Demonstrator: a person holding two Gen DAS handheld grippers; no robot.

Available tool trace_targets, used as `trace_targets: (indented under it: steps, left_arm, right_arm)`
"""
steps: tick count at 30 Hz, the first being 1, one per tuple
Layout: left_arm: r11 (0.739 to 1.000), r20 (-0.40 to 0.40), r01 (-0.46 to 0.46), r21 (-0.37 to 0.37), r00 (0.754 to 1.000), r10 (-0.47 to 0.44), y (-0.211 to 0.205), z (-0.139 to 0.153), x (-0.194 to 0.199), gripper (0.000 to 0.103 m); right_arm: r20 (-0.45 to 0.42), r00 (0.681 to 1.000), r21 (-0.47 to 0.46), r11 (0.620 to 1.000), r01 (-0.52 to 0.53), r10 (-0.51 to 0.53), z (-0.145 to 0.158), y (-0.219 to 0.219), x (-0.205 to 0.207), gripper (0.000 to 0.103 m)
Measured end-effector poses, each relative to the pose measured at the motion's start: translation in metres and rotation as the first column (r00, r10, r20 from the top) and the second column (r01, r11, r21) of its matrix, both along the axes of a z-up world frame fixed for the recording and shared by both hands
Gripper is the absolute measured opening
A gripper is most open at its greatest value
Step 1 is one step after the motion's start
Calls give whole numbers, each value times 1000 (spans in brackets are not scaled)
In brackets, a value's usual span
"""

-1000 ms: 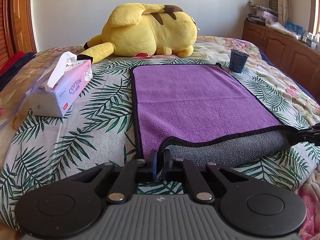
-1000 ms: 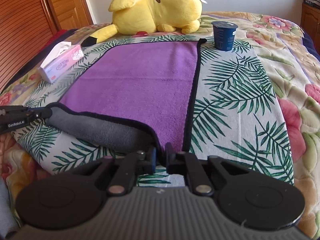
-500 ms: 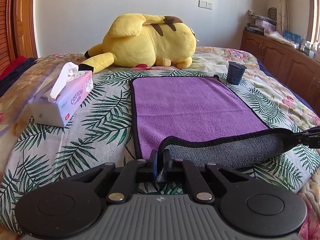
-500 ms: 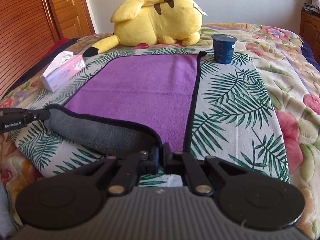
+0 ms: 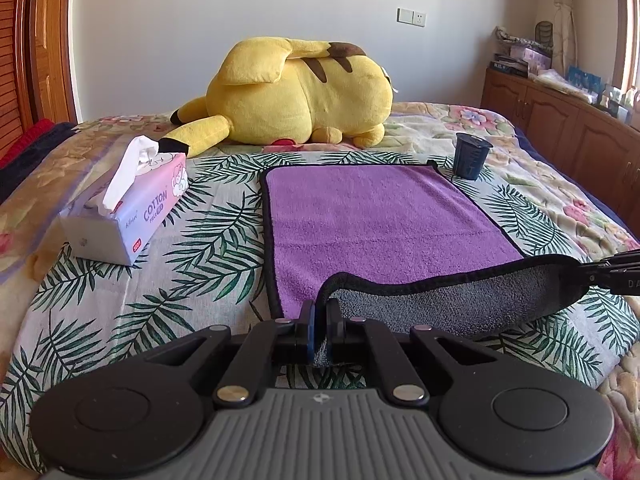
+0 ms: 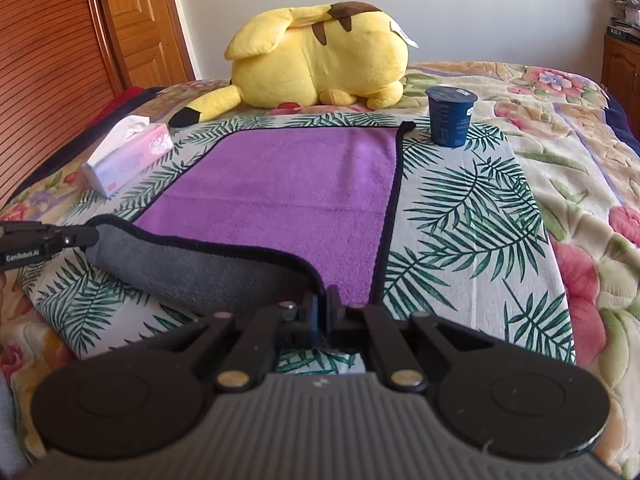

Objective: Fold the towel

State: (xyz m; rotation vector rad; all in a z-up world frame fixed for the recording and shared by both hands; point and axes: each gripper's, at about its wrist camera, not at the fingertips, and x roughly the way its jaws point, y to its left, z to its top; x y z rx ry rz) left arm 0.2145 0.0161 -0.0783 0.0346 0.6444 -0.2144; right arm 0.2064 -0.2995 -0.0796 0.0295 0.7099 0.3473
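Observation:
A purple towel [image 5: 376, 216] with a black hem and grey underside lies flat on the bed; it also shows in the right wrist view [image 6: 292, 184]. Its near edge is lifted and curled over, grey side showing. My left gripper [image 5: 319, 320] is shut on the near left corner. My right gripper [image 6: 320, 312] is shut on the near right corner. Each gripper shows in the other's view, the right one [image 5: 616, 274] at the far right, the left one [image 6: 40, 240] at the far left.
A yellow plush toy [image 5: 296, 96] lies past the towel's far edge. A tissue box [image 5: 128, 212] sits to the left. A dark blue cup [image 5: 471, 156] stands by the far right corner. A wooden cabinet [image 5: 560, 120] runs along the right.
Both grippers have risen a little with the near edge of the towel. The grey underside shows more and the fold has lifted higher off the bed.

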Motion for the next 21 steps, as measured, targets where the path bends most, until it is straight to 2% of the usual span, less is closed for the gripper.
trace_targets:
  steps: [12, 21]
  left_arm:
    - [1000, 21, 7, -9, 1000, -7, 0, 10, 2, 0]
    - [1000, 10, 13, 3, 1000, -13, 0, 4, 16, 0]
  right_arm:
    - [27, 1000, -4, 1000, -11, 11, 3, 0, 7, 4]
    - [32, 999, -22, 999, -33, 34, -1, 3, 19, 4]
